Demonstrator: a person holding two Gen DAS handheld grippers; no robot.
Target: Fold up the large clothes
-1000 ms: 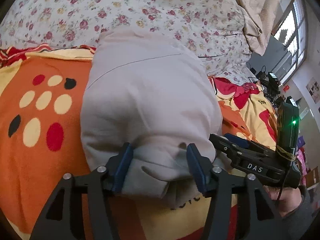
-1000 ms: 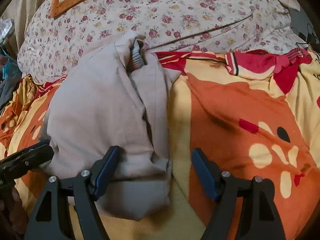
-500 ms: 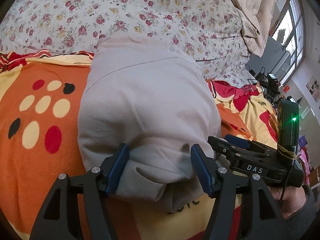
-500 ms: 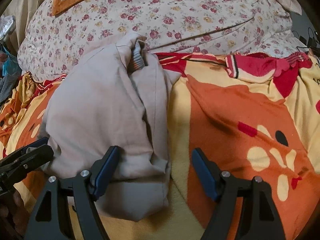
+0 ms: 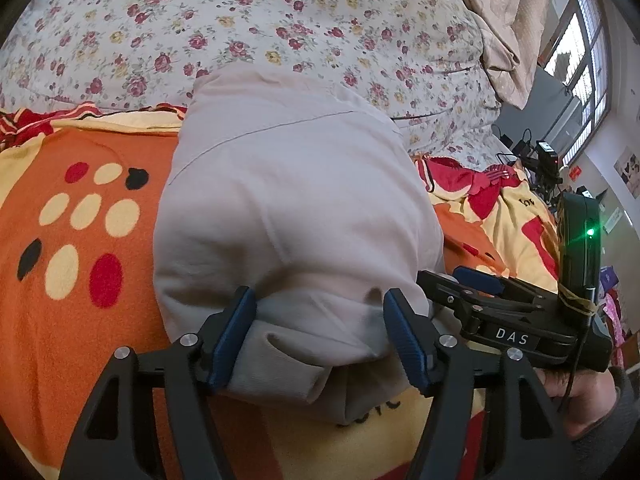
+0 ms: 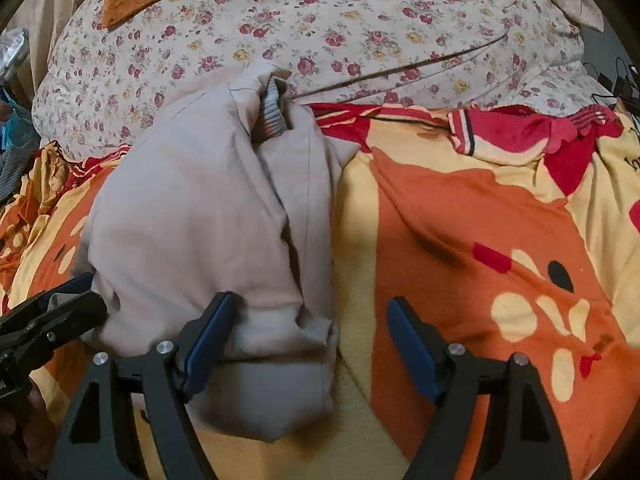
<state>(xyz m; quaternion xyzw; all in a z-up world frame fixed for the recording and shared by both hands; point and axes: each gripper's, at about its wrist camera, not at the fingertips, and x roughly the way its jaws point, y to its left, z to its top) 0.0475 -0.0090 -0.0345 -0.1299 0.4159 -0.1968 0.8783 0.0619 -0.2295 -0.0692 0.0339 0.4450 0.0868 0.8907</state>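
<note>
A pale grey padded garment (image 5: 288, 208) lies folded into a thick bundle on the orange blanket (image 5: 80, 320). My left gripper (image 5: 320, 328) straddles its near folded end. Its jaws are opening, with the cloth bulging between the blue pads. In the right wrist view the same garment (image 6: 192, 220) shows a ribbed cuff (image 6: 274, 112) at its far end. My right gripper (image 6: 308, 328) stands wide and is opening over the bundle's near right corner. Its left pad is at the fold, and its right pad sits over bare blanket (image 6: 460, 220). Each gripper appears in the other's view, the right gripper (image 5: 480, 284) and the left gripper (image 6: 68, 300).
A floral quilt (image 5: 280, 20) is heaped behind the garment. A red blanket fold (image 6: 540, 132) bunches at the far right. Cables and chargers (image 5: 540, 160) lie beyond the bed, near a window (image 5: 580, 52). A hand (image 5: 568, 388) holds the right gripper's handle.
The left gripper's pads have spread a little wider around the garment's end. The garment and both hands stay where they were.
</note>
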